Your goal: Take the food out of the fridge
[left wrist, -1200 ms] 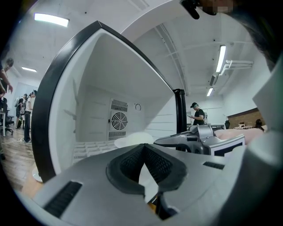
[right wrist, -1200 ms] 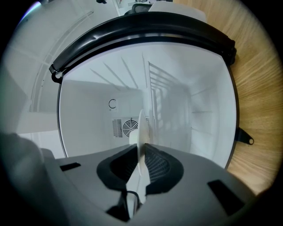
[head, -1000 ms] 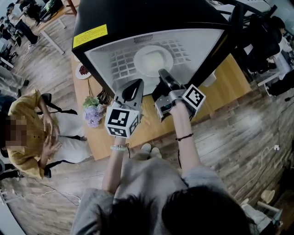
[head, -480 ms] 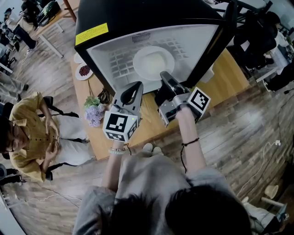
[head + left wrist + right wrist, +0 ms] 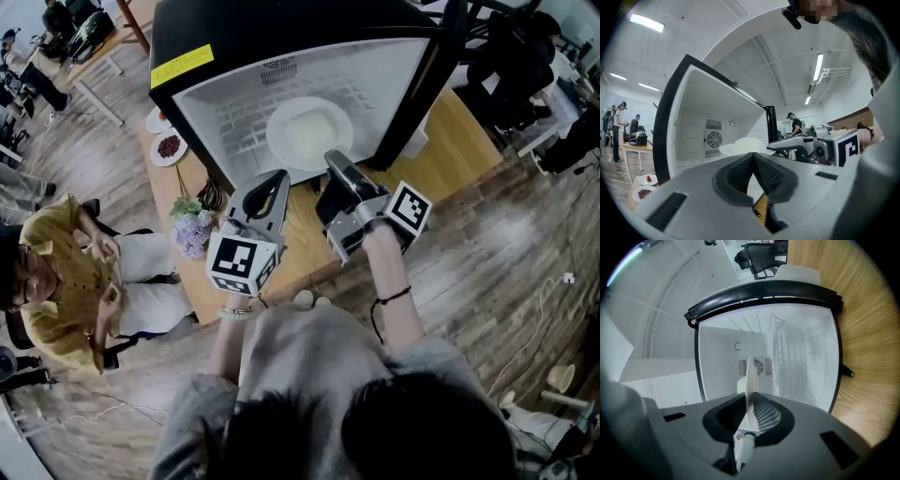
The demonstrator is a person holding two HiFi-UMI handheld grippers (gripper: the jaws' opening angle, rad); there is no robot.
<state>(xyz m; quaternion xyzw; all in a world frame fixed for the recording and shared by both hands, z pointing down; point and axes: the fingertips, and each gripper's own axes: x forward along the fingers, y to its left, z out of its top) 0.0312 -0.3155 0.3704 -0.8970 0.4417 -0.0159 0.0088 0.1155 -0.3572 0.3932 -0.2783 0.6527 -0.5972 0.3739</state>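
Note:
A black fridge with a white inside stands open on a wooden table. A white plate with pale food on it sits at the fridge's mouth. My right gripper is shut on the plate's near rim. In the right gripper view the plate shows edge-on between the pads of my right gripper. My left gripper hangs just left of the plate, shut and empty. In the left gripper view its tips meet, with the plate and the right gripper beyond them.
Left of the fridge on the table are a small dish of red food, another dish, black cables and a bunch of pale flowers. A person sits at the table's left end. Office chairs stand at the right.
Both grippers have drawn back a little toward me and risen slightly. The plate has come with the right gripper toward the fridge's front edge.

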